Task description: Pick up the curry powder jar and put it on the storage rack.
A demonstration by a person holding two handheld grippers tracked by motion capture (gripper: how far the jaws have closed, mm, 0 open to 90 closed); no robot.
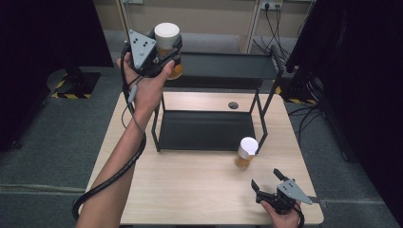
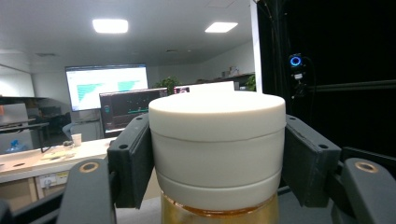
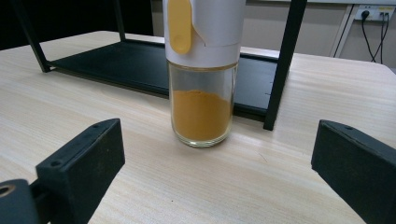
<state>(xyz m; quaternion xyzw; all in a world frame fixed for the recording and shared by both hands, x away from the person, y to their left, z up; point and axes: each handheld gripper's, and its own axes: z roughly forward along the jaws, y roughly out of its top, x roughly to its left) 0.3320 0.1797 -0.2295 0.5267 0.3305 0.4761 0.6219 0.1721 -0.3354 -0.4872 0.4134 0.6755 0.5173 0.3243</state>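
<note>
Step in hand, judged: setting the lifted spice jar (image 1: 167,47) on the top shelf (image 1: 223,66) of the black rack. Keep it upright, clear the shelf's left edge, lower flat before letting go. Left gripper (image 1: 161,56) pinches this jar by its white cap (image 2: 217,140), up at far left. Right gripper (image 1: 267,183) rests near right on the table (image 1: 190,185), jaws spread, empty, facing the second jar (image 3: 201,88) standing by the rack's front right leg.
</note>
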